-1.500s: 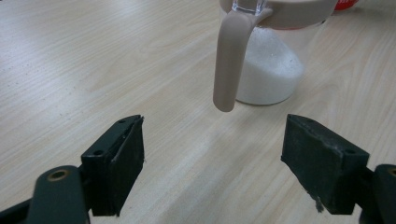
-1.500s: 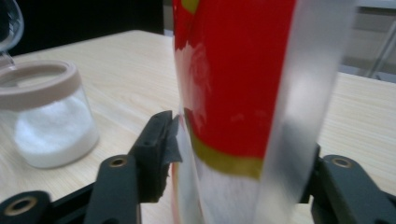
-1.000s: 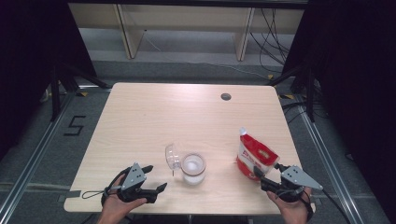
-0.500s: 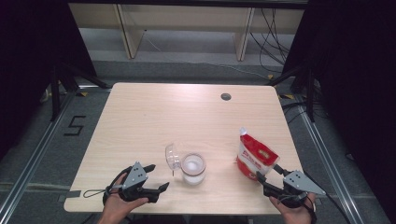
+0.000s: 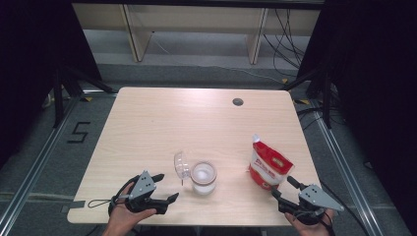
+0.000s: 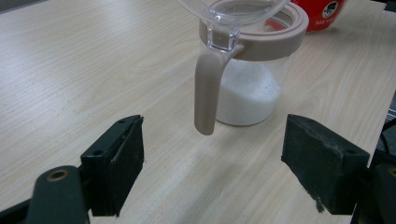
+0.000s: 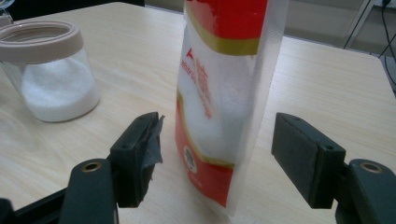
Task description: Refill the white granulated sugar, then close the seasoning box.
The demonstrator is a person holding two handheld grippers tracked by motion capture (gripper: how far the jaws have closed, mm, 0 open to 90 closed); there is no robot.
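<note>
Jar (image 5: 203,177) mid-table, lid (image 5: 181,165) flipped up, red pouch (image 5: 267,164) near, left claw (image 5: 165,189) and right claw (image 5: 282,188) apart

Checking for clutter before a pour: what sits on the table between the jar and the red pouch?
Nothing; in the high view, bare table separates the jar from the red pouch.

The pale wood-grain worktop (image 5: 172,123) had a small dark round spot (image 5: 238,102) near its far right corner, possibly a cable hole. On the grey floor (image 5: 196,73) to the left, a black "5" (image 5: 78,132) was marked beside a metal rail (image 5: 34,167). Behind stood a light shelf frame (image 5: 133,34), with black cables (image 5: 285,29) hanging at the right and dark curtains (image 5: 29,44) on both sides.
</note>
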